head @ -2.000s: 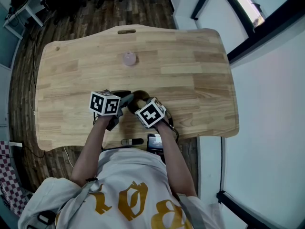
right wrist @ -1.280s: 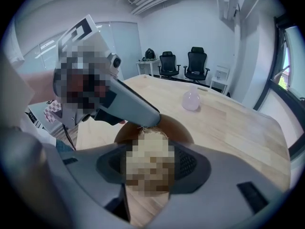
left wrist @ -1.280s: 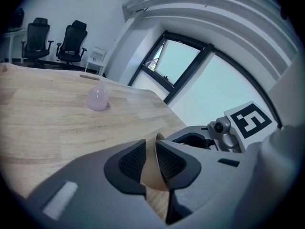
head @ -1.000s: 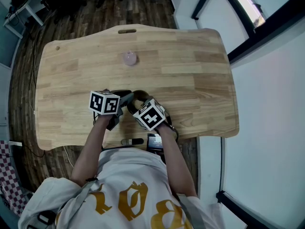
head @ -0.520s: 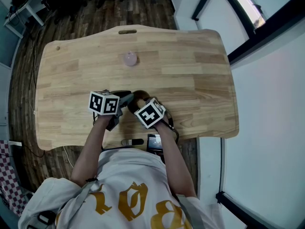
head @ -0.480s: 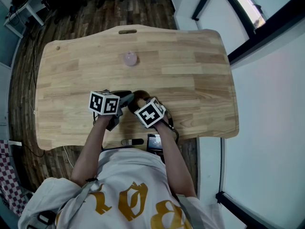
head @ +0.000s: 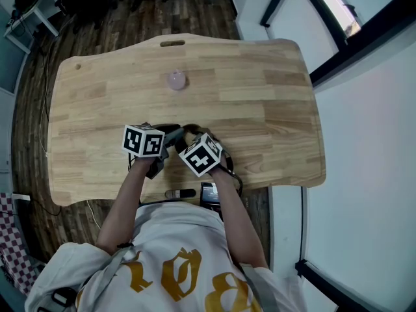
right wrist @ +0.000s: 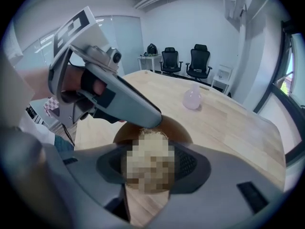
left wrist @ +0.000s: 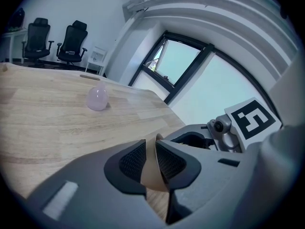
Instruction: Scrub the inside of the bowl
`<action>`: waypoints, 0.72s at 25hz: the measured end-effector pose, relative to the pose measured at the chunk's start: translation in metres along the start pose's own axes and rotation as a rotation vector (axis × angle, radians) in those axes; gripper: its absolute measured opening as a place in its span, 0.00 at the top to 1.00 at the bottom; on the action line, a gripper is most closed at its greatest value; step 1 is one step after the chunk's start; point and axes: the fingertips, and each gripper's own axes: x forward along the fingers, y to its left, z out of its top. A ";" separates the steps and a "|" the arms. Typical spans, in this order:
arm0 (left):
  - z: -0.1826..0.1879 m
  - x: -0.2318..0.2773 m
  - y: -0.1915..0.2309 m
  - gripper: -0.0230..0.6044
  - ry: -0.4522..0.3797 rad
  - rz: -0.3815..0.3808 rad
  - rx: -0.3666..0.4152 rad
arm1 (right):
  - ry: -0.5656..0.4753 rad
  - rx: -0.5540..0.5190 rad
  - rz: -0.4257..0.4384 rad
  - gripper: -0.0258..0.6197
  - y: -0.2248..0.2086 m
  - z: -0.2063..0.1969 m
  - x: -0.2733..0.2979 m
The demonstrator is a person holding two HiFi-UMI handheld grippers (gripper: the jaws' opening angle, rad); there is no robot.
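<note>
In the left gripper view my left gripper [left wrist: 151, 151] is shut on the thin rim of a brown bowl [left wrist: 153, 173] near the table's front edge. The right gripper view shows the bowl [right wrist: 178, 128] lying just ahead of my right gripper [right wrist: 148, 168], whose jaws are shut on a tan fibrous scrubber [right wrist: 147, 163] held over the bowl's inside. From the head view only a sliver of the bowl [head: 190, 130] shows between the left gripper [head: 170, 137] and the right gripper [head: 186, 142]. The scrubber is hidden there.
A pale pink rounded object [head: 177, 78] stands alone at the far middle of the wooden table [head: 273, 109]. A small dark device [head: 209, 192] and a black bar [head: 180, 193] sit at the front edge. Office chairs [right wrist: 190, 63] stand beyond the table.
The right gripper has shifted slightly back and forth over the bowl, ending a little further left. The left gripper and the bowl have stayed put.
</note>
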 end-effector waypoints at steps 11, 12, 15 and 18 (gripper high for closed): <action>-0.003 0.001 0.006 0.87 -0.012 0.008 -0.023 | 0.084 0.031 0.126 0.66 0.020 -0.017 0.005; -0.002 0.000 0.007 0.87 -0.014 0.009 -0.023 | 0.097 0.034 0.111 0.66 0.016 -0.020 0.006; 0.000 -0.001 0.010 0.87 -0.017 0.014 -0.030 | 0.096 0.051 0.050 0.66 0.003 -0.024 0.007; 0.002 0.000 0.010 0.87 -0.026 0.003 -0.039 | 0.046 0.045 -0.032 0.66 -0.012 -0.015 0.006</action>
